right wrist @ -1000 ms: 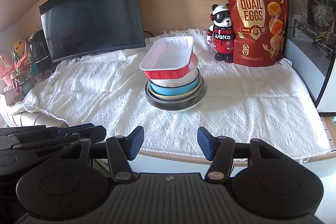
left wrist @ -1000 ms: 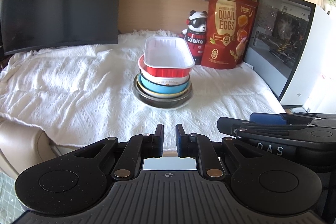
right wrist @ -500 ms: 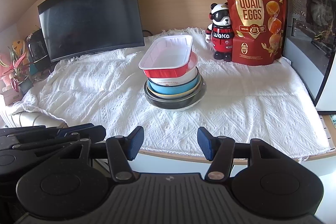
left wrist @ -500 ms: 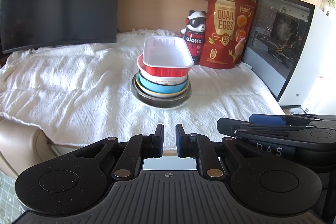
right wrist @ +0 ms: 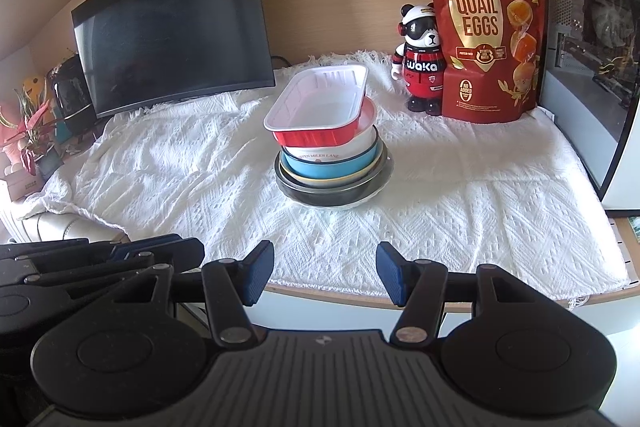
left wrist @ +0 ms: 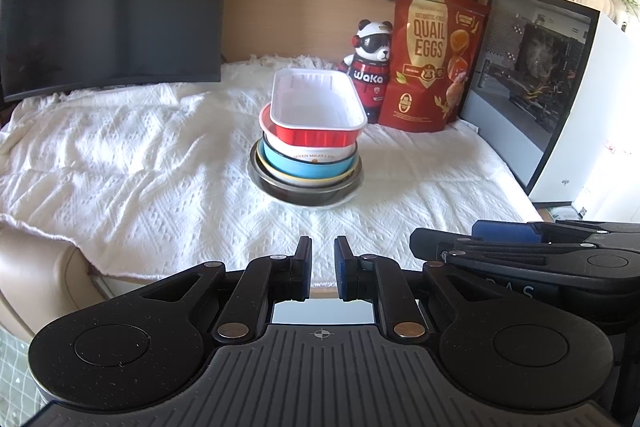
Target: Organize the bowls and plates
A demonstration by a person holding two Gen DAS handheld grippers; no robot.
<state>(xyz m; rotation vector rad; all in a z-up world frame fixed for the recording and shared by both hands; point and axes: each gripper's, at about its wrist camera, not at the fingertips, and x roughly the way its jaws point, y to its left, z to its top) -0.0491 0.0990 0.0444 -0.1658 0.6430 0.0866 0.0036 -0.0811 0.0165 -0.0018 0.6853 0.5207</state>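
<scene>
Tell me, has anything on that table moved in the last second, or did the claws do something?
Almost nothing changed. Both cameras drifted slightly, so the stack sits a touch differently in view. Nothing was grabbed or released: the left claw is still nearly closed and empty, the right claw still open. The tray stays on top of the bowls.

Red pouch (right wrist: 486,39): "QUAIL EGGS" (also "ANTIBIOTIC-FREE"); panda figurine (right wrist: 420,61): "waka".

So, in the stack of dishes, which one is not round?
The red tray with the white inside, on top of the stack. It is rectangular; the blue bowl and the others below are round.
</scene>
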